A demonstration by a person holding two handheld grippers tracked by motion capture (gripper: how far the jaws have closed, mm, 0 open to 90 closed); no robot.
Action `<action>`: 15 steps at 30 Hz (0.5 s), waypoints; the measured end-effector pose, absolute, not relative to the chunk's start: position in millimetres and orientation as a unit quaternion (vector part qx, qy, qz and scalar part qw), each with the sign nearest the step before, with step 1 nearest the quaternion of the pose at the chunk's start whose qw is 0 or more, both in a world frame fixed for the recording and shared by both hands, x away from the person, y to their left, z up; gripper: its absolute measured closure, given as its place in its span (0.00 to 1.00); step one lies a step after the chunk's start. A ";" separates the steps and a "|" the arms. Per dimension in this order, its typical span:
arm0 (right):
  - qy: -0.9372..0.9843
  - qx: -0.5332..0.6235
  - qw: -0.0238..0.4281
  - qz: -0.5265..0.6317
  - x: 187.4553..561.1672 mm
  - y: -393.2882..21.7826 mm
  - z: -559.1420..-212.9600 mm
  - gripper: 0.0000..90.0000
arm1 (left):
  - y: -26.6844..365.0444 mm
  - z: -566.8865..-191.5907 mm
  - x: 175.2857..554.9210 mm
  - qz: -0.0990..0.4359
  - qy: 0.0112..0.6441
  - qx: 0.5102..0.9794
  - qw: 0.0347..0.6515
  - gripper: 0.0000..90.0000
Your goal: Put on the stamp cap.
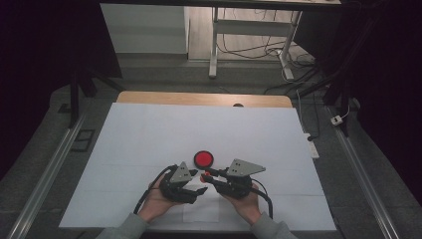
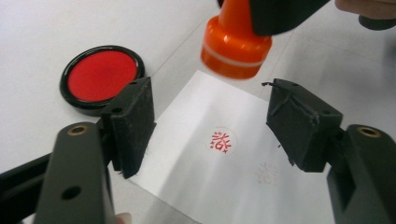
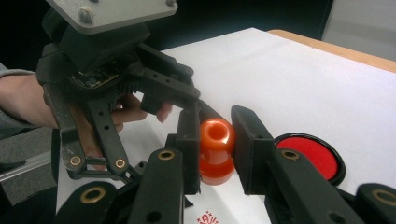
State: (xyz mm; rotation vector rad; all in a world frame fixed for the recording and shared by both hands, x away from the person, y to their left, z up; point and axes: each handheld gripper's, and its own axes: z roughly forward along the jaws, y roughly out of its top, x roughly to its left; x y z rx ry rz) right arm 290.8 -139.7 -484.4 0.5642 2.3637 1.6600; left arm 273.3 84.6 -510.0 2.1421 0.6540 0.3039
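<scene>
Down at the near edge of the white-covered table, the person's two forearms come in from below with the hands drawn close together, the left hand cupped under its tool with the palm turned up and the right hand gripping its tool from beneath, both angled inward so the tips nearly meet. Beneath them lies a small white paper sheet, flat on the table cover, and on it sits a round red stamped mark with a far fainter impression just beside it. A round ink pad, bright red inside a black rim, rests on the table cover just beyond the paper's corner and apart from both tools. The left gripper hangs over the paper with its jaws spread wide to either side of the red mark, nothing between them and its pads pressing on nothing. The right gripper is clenched on the stamp, a glossy orange piece with a rounded hollow-topped knob above a wider flared base with a pale band around it; the pads squeeze the knob from both sides, and the stamp hangs upright above the far edge of the paper, clear of its surface.
</scene>
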 end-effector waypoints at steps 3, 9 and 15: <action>0.797 0.193 0.101 0.563 291.3 -141.2 -483.0 0.80 | 86.5 -509.8 272.4 0.120 0.263 0.858 0.424 0.33; 0.794 0.195 0.106 0.566 292.5 -144.9 -479.3 0.80 | 97.5 -509.7 270.5 0.112 0.281 0.862 0.407 0.25; 0.790 0.202 0.113 0.568 295.9 -150.5 -477.0 0.80 | 121.3 -507.3 266.1 0.114 0.302 0.854 0.408 0.22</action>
